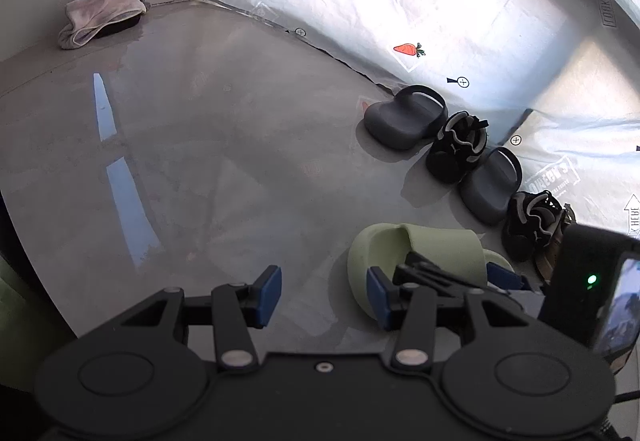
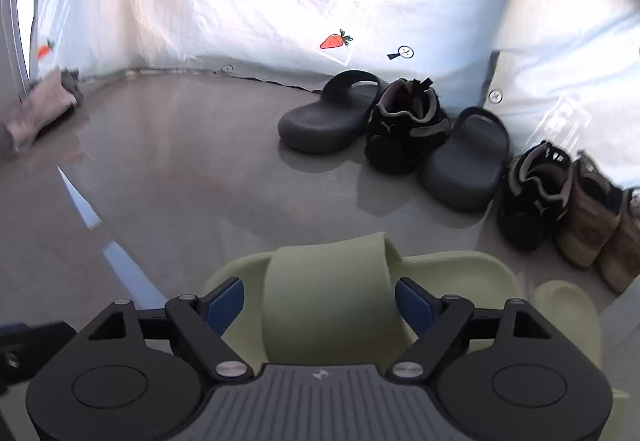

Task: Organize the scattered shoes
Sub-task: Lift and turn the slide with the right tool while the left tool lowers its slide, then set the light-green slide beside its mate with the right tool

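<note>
Green slide (image 2: pixel 332 281) btwn open right tongs (image 2: pixel 320 305), shoe row (image 2: pixel 432 133) behind

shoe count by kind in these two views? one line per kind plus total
Dark grey slides: 2
Black sneakers: 2
Tan boots: 2
Pale green slides: 2
Total: 8 shoes

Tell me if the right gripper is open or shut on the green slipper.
Open. The right gripper straddles the green slipper's strap, and its blue pads stand clear of the strap on both sides.
</note>
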The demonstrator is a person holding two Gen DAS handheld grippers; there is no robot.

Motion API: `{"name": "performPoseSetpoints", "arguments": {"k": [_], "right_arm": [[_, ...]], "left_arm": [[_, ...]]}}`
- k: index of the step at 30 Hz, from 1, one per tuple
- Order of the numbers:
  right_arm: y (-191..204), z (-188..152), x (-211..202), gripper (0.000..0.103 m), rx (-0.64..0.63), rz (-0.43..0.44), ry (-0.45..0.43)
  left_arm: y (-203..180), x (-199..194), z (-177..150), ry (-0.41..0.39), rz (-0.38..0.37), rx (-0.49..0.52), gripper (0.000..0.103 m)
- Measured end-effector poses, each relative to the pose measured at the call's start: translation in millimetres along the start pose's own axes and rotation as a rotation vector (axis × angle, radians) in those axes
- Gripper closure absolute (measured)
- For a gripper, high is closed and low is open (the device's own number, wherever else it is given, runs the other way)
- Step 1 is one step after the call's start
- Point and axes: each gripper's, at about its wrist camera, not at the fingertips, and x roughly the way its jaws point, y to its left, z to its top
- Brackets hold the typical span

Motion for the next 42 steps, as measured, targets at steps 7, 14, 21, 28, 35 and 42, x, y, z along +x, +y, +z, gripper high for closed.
{"name": "performPoseSetpoints", "arguments": {"k": [7, 14, 21, 28, 35, 42], "right_arm": [[-17.6, -24.5, -5.9, 0.02, -0.046, -0.034, 0.02], [-39.9, -48.7, -28.0, 0.02, 0.005, -0.148, 0.063], [-60.1, -35.1, -47.3, 0.018, 0.3, -0.147, -0.037], [-60.1, -2.8, -2.4, 0.012, 0.447, -0.225, 0.11], [-63.7, -16.6, 9.3, 0.012, 0.281, -0.183, 0.125], [-93.0, -20.5, 0.7, 0.013, 0.17, -0.067, 0.217]], "left_arm": [[4.2, 0.6, -4.4, 0.01, 0.003, -0.022, 0.055], [-1.8, 7.8, -7.7, 0.033, -0.023, -0.02, 0.055], [-17.1, 13.2, -4.7, 0.033, -0.065, 0.027, 0.055], [-18.7, 9.3, -2.8, 0.037, -0.067, 0.058, 0.055], [-10.9, 6.9, 0.8, 0.031, -0.058, 0.042, 0.055], [-15.6, 13.0, -3.8, 0.048, -0.084, 0.033, 0.055]]}}
